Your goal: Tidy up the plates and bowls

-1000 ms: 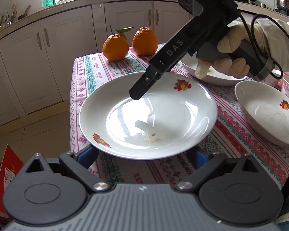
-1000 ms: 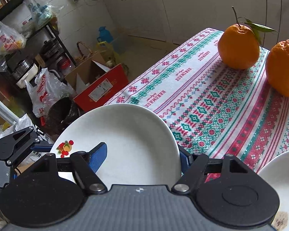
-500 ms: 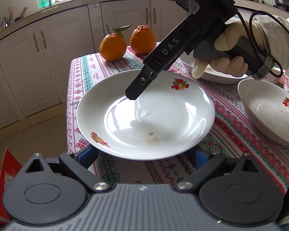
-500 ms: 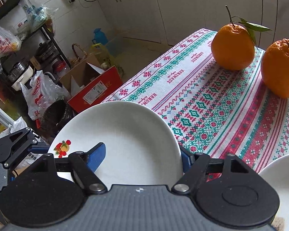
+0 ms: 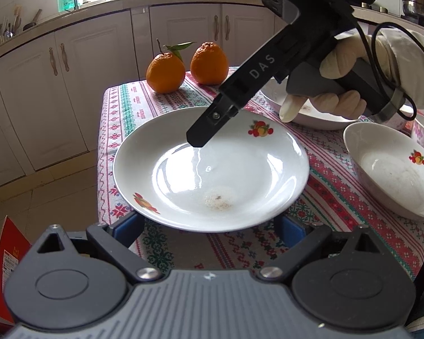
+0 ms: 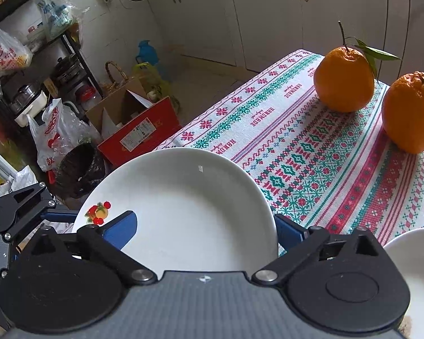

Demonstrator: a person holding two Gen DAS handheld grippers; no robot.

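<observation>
Glazed plate (image 5: 212, 166): stiff, slick, breakable; my right gripper (image 6: 205, 233), jaws opening, straddles its rim; left gripper (image 5: 209, 228) wide, holding nothing.

Table: we see a small table (image 5: 118, 130) under a patterned cloth of red, green and white bands.
Plate: our landmark, a white fruit-print plate (image 5: 268, 195), lies at its near left edge.
Oranges: two oranges (image 5: 165, 72) stand beyond the plate.
Bowl: a white bowl (image 5: 381, 197) sits right of the plate.
Dish: another white dish (image 5: 319, 121) lies behind that bowl.
</observation>
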